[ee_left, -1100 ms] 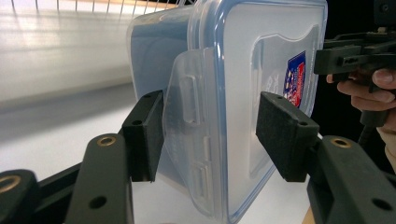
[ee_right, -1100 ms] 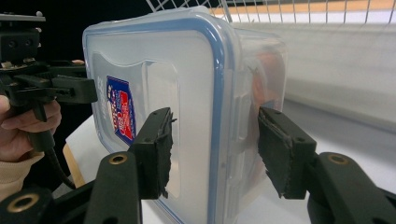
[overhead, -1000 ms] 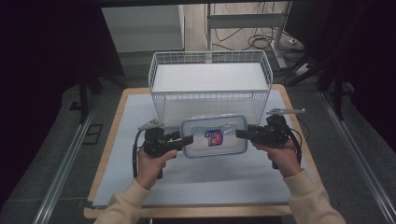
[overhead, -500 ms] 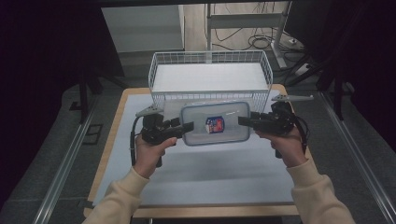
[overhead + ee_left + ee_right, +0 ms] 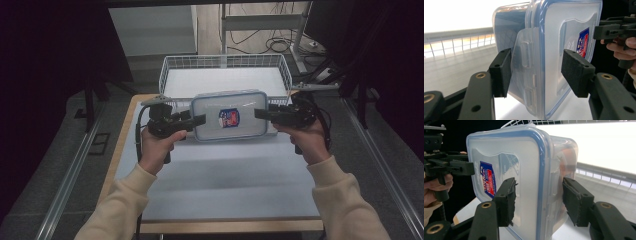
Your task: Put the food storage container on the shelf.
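Both tools have lifted the box [image 5: 229, 116] off the counter [image 5: 225, 185] toward the basket [image 5: 225, 65]; left tool [image 5: 199, 120] and right tool [image 5: 261, 113] each clamp an end.

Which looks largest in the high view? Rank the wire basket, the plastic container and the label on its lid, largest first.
1. Wire basket, the largest, even though it sits farther from the camera.
2. Plastic container, raised toward the camera, which flatters its size.
3. Label, by far the smallest.
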A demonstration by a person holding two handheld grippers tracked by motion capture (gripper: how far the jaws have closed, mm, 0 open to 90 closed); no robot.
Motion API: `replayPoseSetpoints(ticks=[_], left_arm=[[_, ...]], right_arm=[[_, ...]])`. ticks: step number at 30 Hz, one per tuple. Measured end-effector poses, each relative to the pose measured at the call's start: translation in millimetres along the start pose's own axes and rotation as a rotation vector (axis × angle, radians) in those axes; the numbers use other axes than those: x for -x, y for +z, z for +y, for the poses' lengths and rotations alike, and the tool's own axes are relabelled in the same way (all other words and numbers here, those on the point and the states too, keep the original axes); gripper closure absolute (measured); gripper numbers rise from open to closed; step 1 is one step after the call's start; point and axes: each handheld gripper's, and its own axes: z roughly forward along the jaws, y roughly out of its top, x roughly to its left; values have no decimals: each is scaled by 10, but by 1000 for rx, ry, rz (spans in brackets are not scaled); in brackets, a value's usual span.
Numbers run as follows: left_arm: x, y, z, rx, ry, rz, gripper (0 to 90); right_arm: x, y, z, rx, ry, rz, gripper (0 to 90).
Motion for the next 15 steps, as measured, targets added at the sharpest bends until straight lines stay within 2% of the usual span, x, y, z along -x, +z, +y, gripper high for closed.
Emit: replayPoseSetpoints(ticks=[15], left_arm=[[-50, -19, 378, 7, 18, -6, 433]], right_arm=[[10, 2, 291, 37, -10, -5, 459]])
